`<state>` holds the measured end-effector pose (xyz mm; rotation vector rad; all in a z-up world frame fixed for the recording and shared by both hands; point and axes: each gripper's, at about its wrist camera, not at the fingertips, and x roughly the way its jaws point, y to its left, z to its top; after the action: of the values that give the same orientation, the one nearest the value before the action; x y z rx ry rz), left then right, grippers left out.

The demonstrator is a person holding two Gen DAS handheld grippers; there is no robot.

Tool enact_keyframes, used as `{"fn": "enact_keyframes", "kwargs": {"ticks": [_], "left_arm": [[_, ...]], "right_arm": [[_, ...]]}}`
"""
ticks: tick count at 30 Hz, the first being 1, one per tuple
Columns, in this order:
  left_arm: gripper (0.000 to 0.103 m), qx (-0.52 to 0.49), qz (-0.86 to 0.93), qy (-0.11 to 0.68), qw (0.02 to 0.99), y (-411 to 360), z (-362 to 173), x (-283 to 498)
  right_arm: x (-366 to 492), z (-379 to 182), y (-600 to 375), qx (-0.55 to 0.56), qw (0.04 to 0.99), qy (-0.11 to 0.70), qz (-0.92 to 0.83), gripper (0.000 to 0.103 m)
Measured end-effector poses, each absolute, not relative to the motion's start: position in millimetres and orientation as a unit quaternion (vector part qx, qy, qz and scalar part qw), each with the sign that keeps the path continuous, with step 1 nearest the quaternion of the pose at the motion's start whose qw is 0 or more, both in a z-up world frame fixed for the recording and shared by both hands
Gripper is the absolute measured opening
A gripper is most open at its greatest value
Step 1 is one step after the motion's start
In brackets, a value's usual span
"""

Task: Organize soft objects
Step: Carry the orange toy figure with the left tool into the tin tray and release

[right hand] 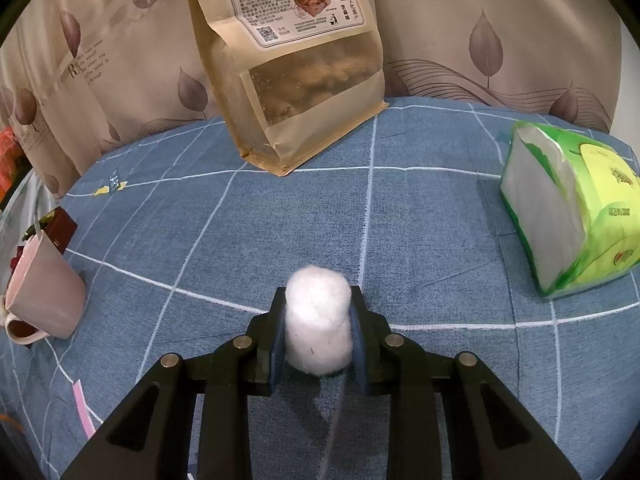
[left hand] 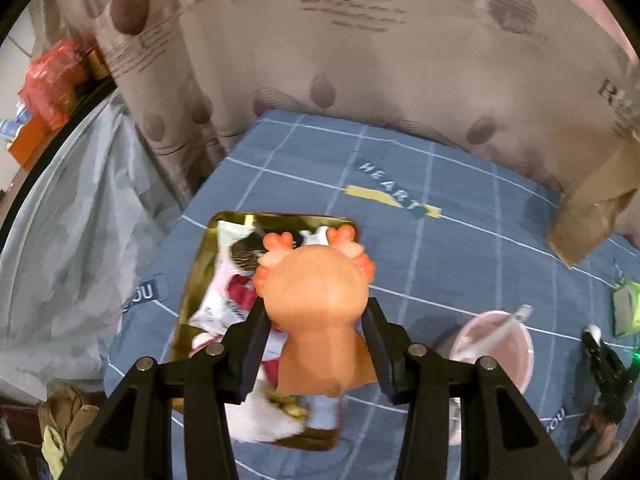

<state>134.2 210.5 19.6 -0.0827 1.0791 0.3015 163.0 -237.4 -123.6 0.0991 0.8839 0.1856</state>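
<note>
Blue checked cloth [right hand: 440, 216]; left tool [left hand: 316, 320] pinching orange toy [left hand: 320, 300], right tool [right hand: 318, 312] seemingly cotton wad [right hand: 318, 320].

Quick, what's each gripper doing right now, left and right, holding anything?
Left gripper: closed on the orange squishy toy, above the gold tray.
Right gripper: closed on the white cotton ball.

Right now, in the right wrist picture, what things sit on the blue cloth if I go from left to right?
pink mug → brown paper bag → white cotton ball held in the fingers → green tissue pack
</note>
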Motion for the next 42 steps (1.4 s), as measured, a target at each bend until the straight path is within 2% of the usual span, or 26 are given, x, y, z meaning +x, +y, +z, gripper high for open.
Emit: {"fn": "enact_keyframes", "kwargs": {"ticks": [23,32,42], "left_arm": [[0.049,-0.077,0.192,0.553,0.807,304,-64,131],[0.053,-0.059,0.186,0.545,0.815,303,-61,128],[0.058,-0.021,0.179,0.507,0.843,293,-27,105]], "right_arm": [[164,-125,-234,0.031,0.900,0.427,0.082,0.025],[164,-125,-230,0.012,0.901,0.428,0.074,0.026],[164,-125,-224,-0.009,0.901,0.429,0.064,0.026]]}}
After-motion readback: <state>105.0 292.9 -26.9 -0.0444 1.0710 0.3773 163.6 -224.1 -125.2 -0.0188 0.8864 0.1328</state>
